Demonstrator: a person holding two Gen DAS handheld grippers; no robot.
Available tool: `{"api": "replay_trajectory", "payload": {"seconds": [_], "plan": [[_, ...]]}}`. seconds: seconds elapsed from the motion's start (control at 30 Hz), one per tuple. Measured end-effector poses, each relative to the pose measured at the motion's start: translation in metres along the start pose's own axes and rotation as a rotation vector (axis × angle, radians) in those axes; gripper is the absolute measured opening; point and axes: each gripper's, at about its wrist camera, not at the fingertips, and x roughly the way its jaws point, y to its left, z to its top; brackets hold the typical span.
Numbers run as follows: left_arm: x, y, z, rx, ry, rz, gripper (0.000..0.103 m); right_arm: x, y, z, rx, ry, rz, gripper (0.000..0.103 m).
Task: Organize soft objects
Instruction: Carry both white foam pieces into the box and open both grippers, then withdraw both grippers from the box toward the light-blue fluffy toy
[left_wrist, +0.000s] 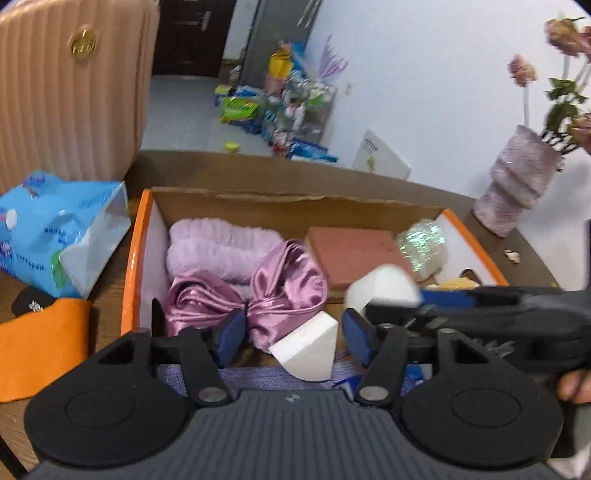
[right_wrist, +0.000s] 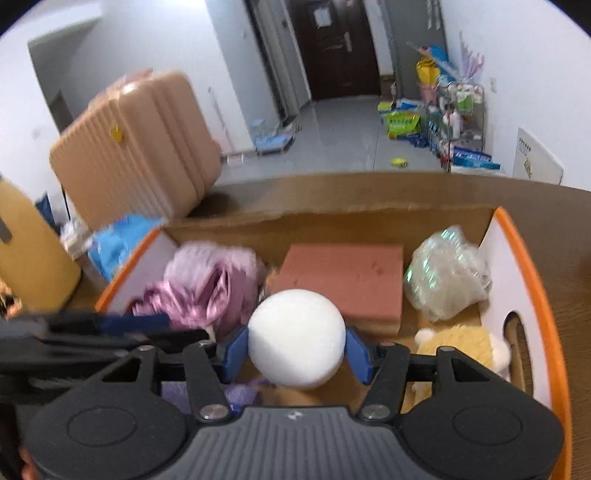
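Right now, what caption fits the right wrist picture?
Right gripper holding a white foam ball over the orange-rimmed box of soft things.

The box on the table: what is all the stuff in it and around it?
box: one, cardboard with orange rim, on the table
fluffy headband: one, lilac with a satin bow, box's left end
sponge block: one, pink, box's middle
crinkly bag: one, clear, box's right end
plush toy: one, yellow, in front of the bag
foam wedge: one, white, between the left gripper's fingers, untouched
foam ball: one, white, in the right gripper
suitcase: one, pink, left of the box
tissue pack: one, blue, left of the box
vase: one, lilac, right
left gripper: open
right gripper: gripping the ball
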Motion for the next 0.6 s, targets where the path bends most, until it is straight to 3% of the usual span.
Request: {"api": "replay_trajectory", "payload": {"seconds": [0.1, 0.23, 0.43, 0.6], "plan": [[-0.023, -0.006, 0.001, 0.045, -0.062, 0.008, 0.076, 0.003, 0.001, -0.005, 0.003, 0.046, 0.057, 0.059], [-0.053, -0.010, 0.005, 0.079, -0.109, 0.024, 0.077, -0.018, 0.000, -0.001, 0.005, 0.003, 0.035, 0.065], [-0.108, -0.002, 0.001, 0.115, -0.166, 0.095, 0.082, -0.085, -0.001, 0.007, -0.029, -0.095, -0.009, 0.068], [-0.163, 0.008, -0.025, 0.118, -0.212, 0.137, 0.088, -0.156, 0.004, -0.004, -0.098, -0.192, -0.083, 0.077]]}}
